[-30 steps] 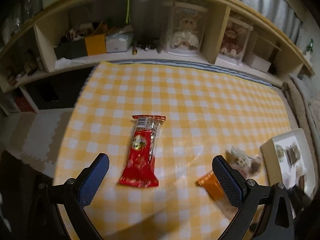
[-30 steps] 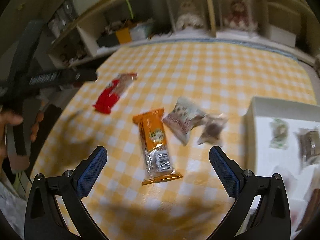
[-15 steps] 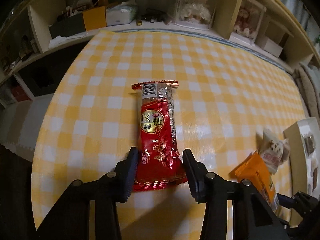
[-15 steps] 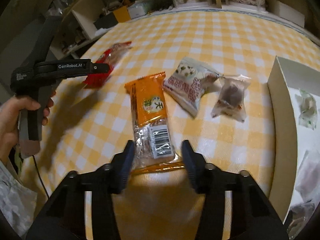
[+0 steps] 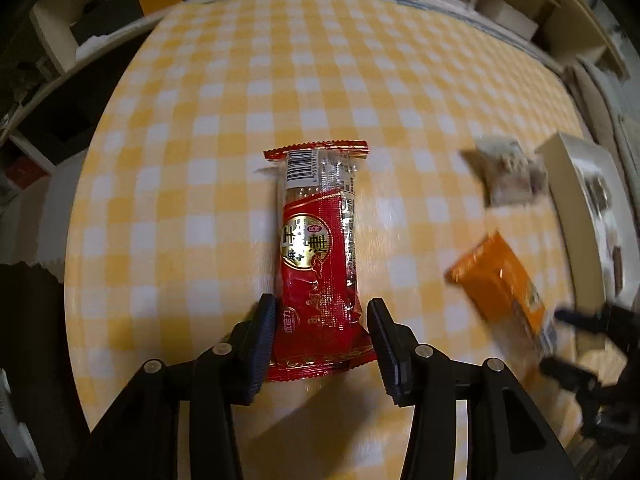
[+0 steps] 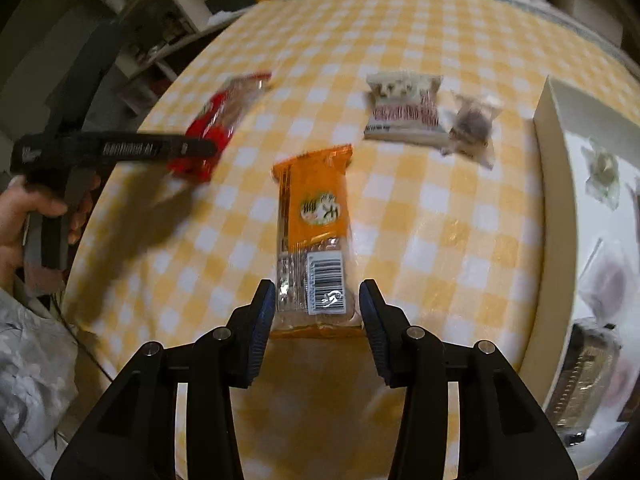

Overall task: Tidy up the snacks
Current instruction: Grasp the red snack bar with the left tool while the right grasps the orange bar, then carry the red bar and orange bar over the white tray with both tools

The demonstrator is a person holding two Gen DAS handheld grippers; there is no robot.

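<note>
Two long, flat foil snack bars on a counter (image 5: 200,120) under glossy yellow-and-white checked cloth, each caught at its near end.

Between the ribbed pads of the left hand-held gripper (image 5: 322,308): a red packet (image 5: 316,240) with crimped ends, a gold round emblem and a clear barcode panel at the far end, stretched straight ahead. Jaws just drawn in from wide, then eased a touch, now pressed on the wrapper's two long edges.

Between the pads of the right hand-held gripper (image 6: 317,290): an orange packet (image 6: 314,208) of the same oblong shape, barcode end nearest, clamped by jaws likewise just narrowed and slightly eased.

Ahead and right of the right hand-held gripper: a puffy beige pouch (image 6: 404,108) with red print, touching a small crinkled clear wrapper (image 6: 474,124) with something dark inside.

Further right: a shallow white box (image 6: 556,160) with straight walls, holding more wrapped pieces.

At far left of the right wrist view: a bare hand (image 6: 16,216) on the other tool's black handle.
</note>
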